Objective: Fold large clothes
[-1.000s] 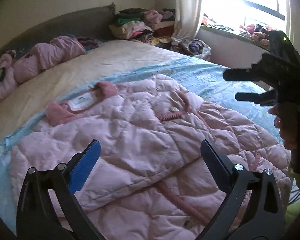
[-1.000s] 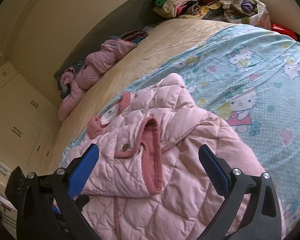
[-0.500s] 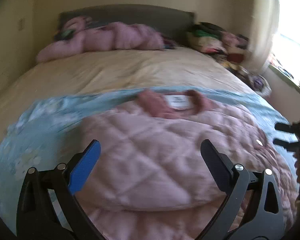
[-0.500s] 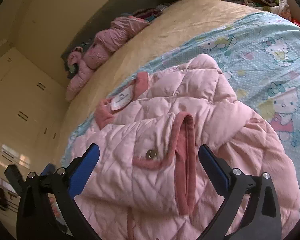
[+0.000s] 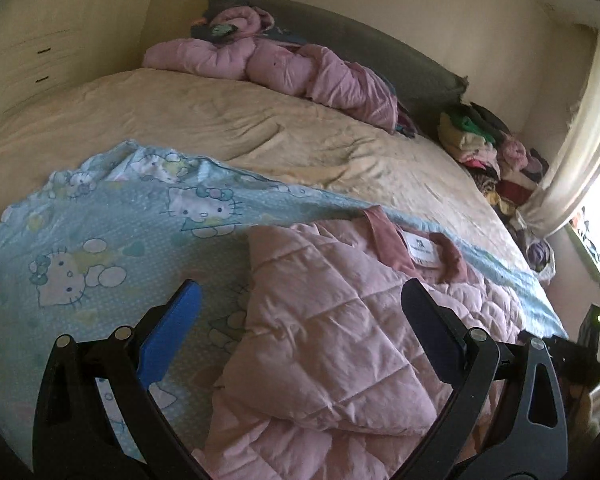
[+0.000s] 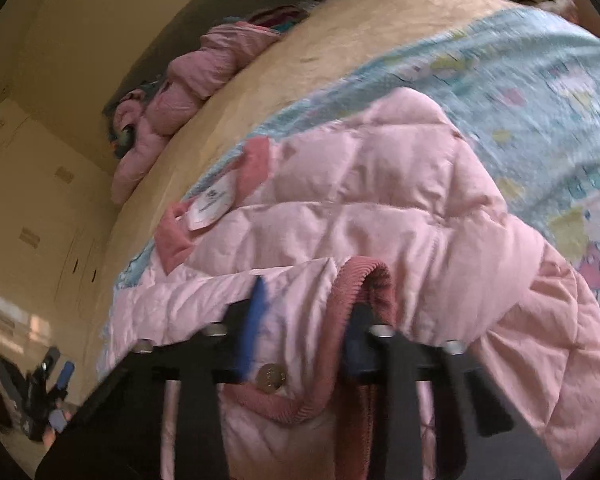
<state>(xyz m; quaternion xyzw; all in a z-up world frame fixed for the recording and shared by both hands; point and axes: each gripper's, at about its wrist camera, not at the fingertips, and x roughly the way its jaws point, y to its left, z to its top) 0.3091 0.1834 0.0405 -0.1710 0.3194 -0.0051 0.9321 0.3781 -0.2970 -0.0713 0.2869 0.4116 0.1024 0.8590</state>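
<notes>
The right gripper [image 6: 304,320], whose jaws stood wide apart above the jacket a second ago, is now closing on the ribbed dark-pink cuff [image 6: 360,280] of the pink quilted jacket [image 6: 380,208], with the cuff and a fold of quilted cloth bunched between its blue pads and a round metal snap [image 6: 271,377] just below them. The left gripper [image 5: 300,340] has swung across since then: it looked over the jacket toward the window, and now it faces the headboard end of the bed, jaws wide apart with nothing between them, hovering over the jacket's left edge where a folded quilted panel meets the sheet. The jacket lies spread on a light-blue cartoon-cat sheet [image 5: 112,240] that covers the near part of the bed, its dark-pink collar [image 5: 384,236] and white label [image 5: 422,249] pointing toward the far side. Beyond the sheet is a wrinkled beige bedspread [image 5: 240,120], and along the dark grey headboard [image 5: 380,44] lies a bunched pink padded garment [image 5: 276,68]. A heap of mixed clothes [image 5: 488,148] sits at the far right corner of the bed beside a pale curtain [image 5: 580,132] and a bright window. Cream wardrobe doors [image 5: 40,32] with dark handles fill the left wall. In the right wrist view the left gripper appears small at the lower left, and the picture is blurred.
</notes>
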